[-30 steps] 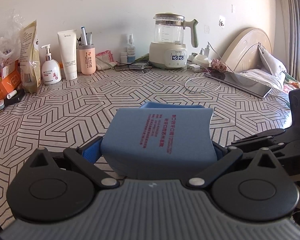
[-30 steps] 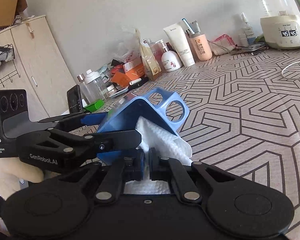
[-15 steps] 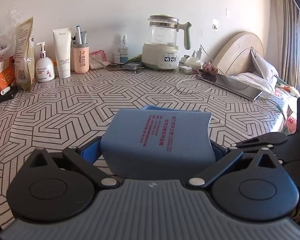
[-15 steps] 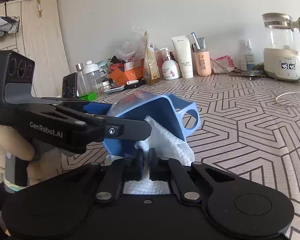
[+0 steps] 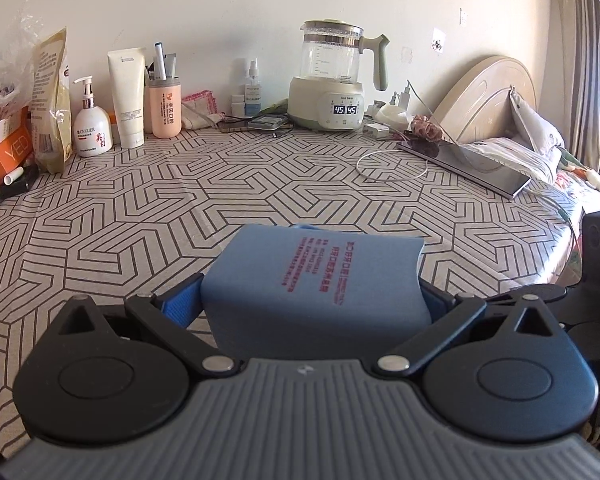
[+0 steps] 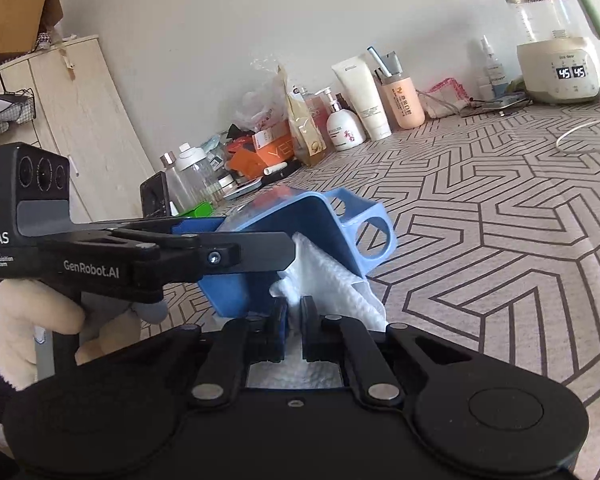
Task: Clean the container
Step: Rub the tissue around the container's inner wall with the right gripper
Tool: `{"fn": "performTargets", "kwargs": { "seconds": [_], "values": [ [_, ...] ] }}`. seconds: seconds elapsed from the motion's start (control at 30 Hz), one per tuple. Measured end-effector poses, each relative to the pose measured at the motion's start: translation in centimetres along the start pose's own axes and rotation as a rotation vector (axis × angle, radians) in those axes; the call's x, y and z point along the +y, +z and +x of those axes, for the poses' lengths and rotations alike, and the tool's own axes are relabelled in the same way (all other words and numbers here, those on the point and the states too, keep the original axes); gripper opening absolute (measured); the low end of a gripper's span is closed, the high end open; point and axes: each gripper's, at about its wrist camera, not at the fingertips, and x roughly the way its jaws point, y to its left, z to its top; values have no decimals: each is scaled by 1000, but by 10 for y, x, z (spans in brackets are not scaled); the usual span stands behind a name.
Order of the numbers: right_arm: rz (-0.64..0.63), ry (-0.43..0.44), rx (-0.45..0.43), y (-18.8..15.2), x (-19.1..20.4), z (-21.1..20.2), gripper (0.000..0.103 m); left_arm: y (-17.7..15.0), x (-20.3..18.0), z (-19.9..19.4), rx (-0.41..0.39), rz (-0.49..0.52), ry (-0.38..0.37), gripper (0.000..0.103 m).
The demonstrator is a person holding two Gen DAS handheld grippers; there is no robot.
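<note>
My left gripper (image 5: 312,300) is shut on a blue plastic container (image 5: 316,280) with red print, held above the patterned table. In the right wrist view the container (image 6: 324,224) shows its open side and a holder with round holes, with the left gripper (image 6: 256,240) clamped on it. My right gripper (image 6: 294,312) is shut on a white paper towel (image 6: 328,280), which is pressed against the container's inner wall. The towel is hidden in the left wrist view.
A patterned tablecloth (image 5: 180,200) covers the table. Along the back wall stand a glass kettle (image 5: 332,76), a pink cup (image 5: 164,108), a white tube (image 5: 126,96) and a pump bottle (image 5: 90,120). A tablet (image 5: 464,164) and white cable (image 5: 392,168) lie at right. Clutter (image 6: 260,148) sits left.
Both views have shifted slightly; the container stays clamped. The right gripper with the towel has moved a little against the container's inside.
</note>
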Motion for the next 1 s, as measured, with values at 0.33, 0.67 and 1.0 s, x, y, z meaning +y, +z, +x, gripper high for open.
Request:
{"fn": "performTargets", "kwargs": {
  "seconds": [0.33,0.67,1.0],
  "values": [
    [-92,-106,-11,3,17,10,12,-2,-9,2,-12,-64,86,103],
    [-104,-91,-18,3,22,23,13,9,-20,15,16,-17,181,103],
    [-173,-122,21,7,31,25,13,11,-23,-30,-64,-31,59,103]
  ]
}}
